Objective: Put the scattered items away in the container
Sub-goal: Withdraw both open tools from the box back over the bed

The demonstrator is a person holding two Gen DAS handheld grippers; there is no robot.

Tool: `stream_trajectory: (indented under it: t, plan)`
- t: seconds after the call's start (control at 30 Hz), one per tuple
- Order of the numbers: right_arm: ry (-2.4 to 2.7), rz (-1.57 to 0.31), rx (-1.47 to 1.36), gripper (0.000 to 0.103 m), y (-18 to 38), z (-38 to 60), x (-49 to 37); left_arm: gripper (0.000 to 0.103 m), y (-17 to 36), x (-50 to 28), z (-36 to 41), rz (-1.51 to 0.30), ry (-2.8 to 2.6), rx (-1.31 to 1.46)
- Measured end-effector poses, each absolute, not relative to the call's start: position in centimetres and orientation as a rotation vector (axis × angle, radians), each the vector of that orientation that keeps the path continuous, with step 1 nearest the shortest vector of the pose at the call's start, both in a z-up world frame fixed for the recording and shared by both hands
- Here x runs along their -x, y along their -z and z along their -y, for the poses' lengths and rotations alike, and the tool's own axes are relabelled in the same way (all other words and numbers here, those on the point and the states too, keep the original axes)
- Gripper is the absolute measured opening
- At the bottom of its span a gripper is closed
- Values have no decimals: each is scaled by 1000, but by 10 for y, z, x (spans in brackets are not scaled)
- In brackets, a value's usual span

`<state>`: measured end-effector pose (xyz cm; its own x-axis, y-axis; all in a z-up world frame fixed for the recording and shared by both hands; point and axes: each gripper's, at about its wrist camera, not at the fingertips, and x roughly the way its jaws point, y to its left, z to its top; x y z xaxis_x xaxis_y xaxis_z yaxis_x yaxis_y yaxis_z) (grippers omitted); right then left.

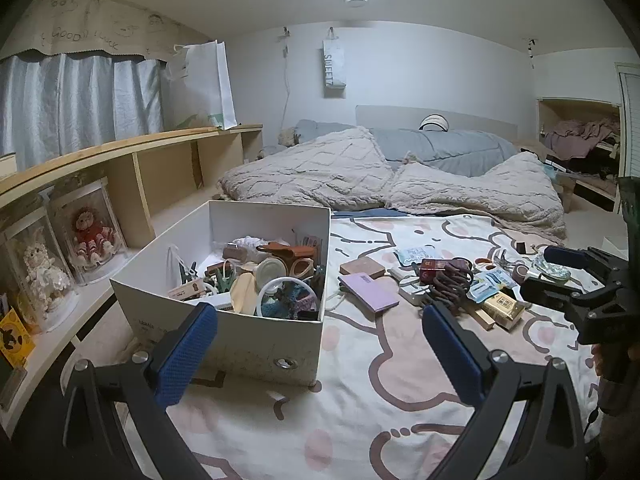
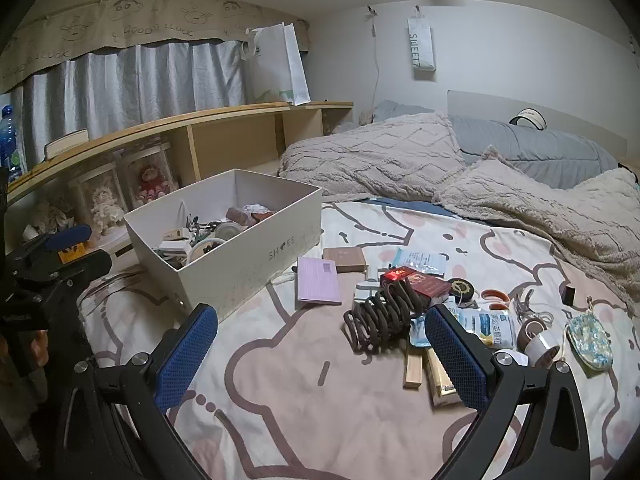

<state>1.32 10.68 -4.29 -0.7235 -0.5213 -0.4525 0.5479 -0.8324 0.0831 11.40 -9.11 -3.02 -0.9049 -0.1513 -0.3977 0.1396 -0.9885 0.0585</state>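
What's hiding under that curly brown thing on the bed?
Under the brown coiled cord lie a red box and a white packet, partly covered. Whatever sits below its middle cannot be seen.

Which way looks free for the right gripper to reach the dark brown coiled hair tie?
Probably straight ahead: the right gripper is open, and the dark brown coiled hair tie lies uncovered just beyond its fingertips.
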Motion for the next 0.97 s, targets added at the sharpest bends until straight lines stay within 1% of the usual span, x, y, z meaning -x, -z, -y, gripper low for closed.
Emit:
stream_trajectory:
  t: [0.97]
  plan:
    - [2470, -96, -635, 103, 42, -104, -20, 103, 32, -115, 92, 28, 2927, -628]
